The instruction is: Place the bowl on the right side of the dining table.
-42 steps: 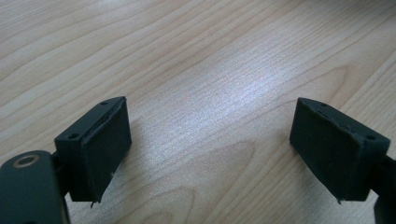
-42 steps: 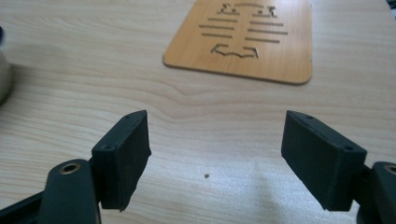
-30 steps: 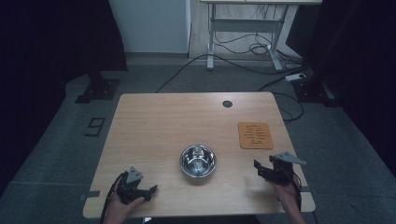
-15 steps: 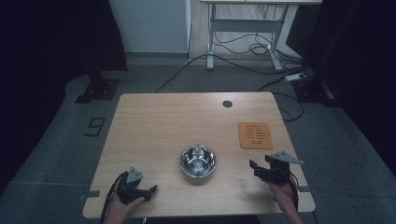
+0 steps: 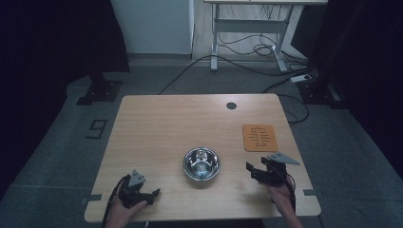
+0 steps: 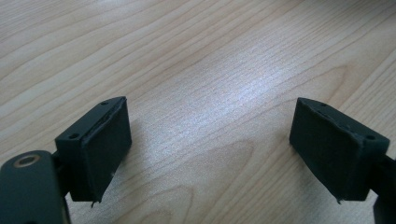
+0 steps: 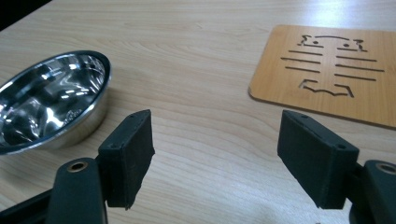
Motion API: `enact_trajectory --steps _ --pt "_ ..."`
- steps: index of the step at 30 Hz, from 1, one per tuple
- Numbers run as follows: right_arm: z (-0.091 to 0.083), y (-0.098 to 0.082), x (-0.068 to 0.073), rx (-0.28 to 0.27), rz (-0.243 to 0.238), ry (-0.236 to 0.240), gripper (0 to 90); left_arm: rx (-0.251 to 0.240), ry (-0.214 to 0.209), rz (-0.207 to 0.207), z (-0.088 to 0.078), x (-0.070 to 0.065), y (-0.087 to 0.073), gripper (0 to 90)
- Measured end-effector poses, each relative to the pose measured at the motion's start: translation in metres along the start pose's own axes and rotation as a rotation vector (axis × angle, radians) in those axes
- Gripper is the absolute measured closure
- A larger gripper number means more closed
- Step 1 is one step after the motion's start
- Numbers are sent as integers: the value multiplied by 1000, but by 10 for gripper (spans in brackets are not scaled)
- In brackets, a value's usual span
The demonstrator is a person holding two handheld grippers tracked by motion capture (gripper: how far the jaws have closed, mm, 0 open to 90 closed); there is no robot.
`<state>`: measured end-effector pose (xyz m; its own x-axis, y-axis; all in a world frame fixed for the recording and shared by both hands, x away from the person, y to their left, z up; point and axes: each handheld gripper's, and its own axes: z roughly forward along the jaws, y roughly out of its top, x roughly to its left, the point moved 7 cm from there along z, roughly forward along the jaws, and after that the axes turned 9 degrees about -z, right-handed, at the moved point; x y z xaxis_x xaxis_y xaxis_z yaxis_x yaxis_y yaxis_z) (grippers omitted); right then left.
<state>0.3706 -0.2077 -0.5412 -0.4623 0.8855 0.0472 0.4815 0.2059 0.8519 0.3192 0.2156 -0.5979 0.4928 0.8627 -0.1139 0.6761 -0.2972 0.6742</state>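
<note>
A shiny steel bowl (image 5: 201,164) stands empty near the front middle of the wooden table (image 5: 190,123); it lies at the left of the right gripper view as the bowl (image 7: 44,100). A thin orange wooden mat (image 5: 259,137) with cut-out slots lies flat at the right, seen close as the mat (image 7: 334,72). My right gripper (image 5: 253,172) is open just right of the bowl, its jaws wide apart over bare wood (image 7: 217,154). My left gripper (image 5: 153,194) rests open near the front left edge, nothing between its jaws (image 6: 210,149).
A round dark cable hole (image 5: 231,105) sits near the table's far edge. Beyond the table are grey floor, cables (image 5: 247,47) and a desk frame (image 5: 247,28). Dark curtains flank both sides.
My right gripper has shifted left toward the bowl. The left gripper has stayed in place.
</note>
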Motion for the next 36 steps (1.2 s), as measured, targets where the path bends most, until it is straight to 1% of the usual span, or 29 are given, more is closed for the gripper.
enact_trajectory --steps 3,9,18,23,26,36 --pt "0 3 3 -8 3 4 267 0 0 0 0 0 0 125" --pt "0 7 11 -17 -12 13 270 0 0 0 0 0 0 124" --pt "2 9 18 -14 -19 35 271 -1 1 0 0 0 0 126" --pt "5 11 24 -17 -19 49 272 -1 2 0 0 0 0 127" --pt "6 11 27 -15 -27 58 274 -1 1 0 0 0 0 127" --pt "10 13 37 -13 -36 73 277 -1 1 0 -1 -1 -1 127"
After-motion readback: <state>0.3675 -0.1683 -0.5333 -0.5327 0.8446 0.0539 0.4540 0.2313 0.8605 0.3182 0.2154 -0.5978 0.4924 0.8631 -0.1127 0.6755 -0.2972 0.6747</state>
